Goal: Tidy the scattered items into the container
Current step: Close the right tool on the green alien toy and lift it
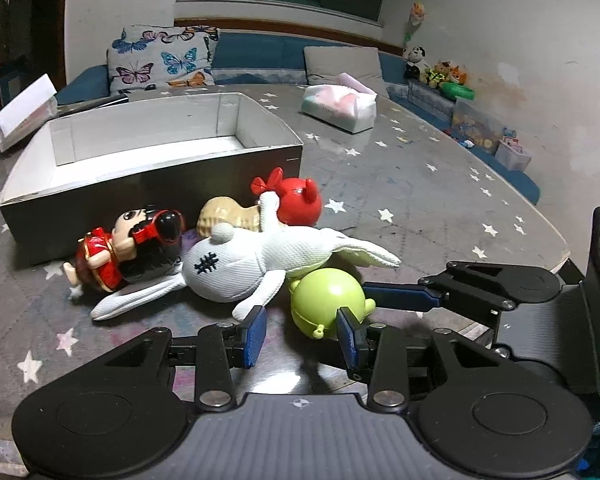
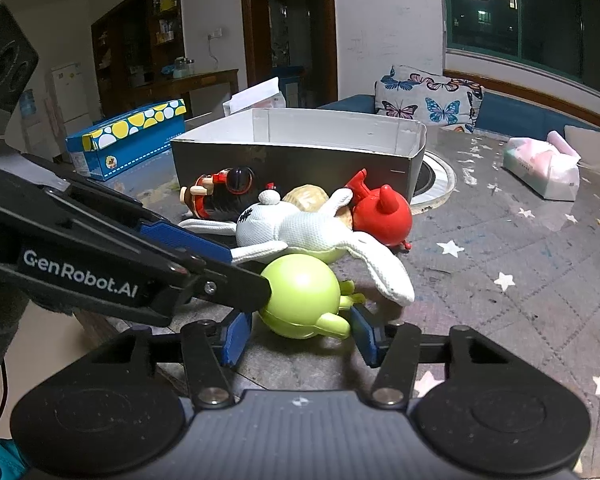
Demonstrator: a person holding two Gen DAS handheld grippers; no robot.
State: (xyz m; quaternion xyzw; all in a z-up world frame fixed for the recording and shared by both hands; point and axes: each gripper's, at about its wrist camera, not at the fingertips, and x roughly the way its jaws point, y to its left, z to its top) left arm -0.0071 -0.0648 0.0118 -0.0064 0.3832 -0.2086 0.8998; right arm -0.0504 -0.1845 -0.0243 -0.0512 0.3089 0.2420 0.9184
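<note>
Right gripper: the right gripper [image 2: 300, 332] reaches low over the near edge of the table [image 2: 500, 240]; its blue fingers [image 2: 236, 336] bracket the green toy [image 2: 300, 296], one on each side. Whether the pads press on the toy cannot be told.
Left gripper: the left gripper [image 1: 302, 334] stands spread with nothing between its pads, its right-hand finger [image 1: 348, 336] just beside the green toy [image 1: 328, 300], its other finger near the white plush's leg.
Green toy: a glossy lime-green round figure with small stubby limbs, lying near the table's near edge, partly under the white plush.
White plush: the white plush [image 1: 252, 268] is a knitted white animal with long floppy limbs, a dark stitched mark and a grey pom tail, draped over the green toy [image 2: 320, 232].
Behind the plush: a tan peanut-shaped toy [image 1: 228, 216], a red round toy [image 1: 296, 200] with horns and a bow, and a doll [image 1: 112, 256] in red dress with red sunglasses, all in a heap touching one another.
Container: the box [image 1: 160, 184], dark outside and white inside, sits open just behind the heap, towards the table's far left.
Further out: a tissue pack [image 1: 340, 108] lies well apart near the far edge; a blue spotted box [image 2: 128, 140] stands to the left of the container.
</note>
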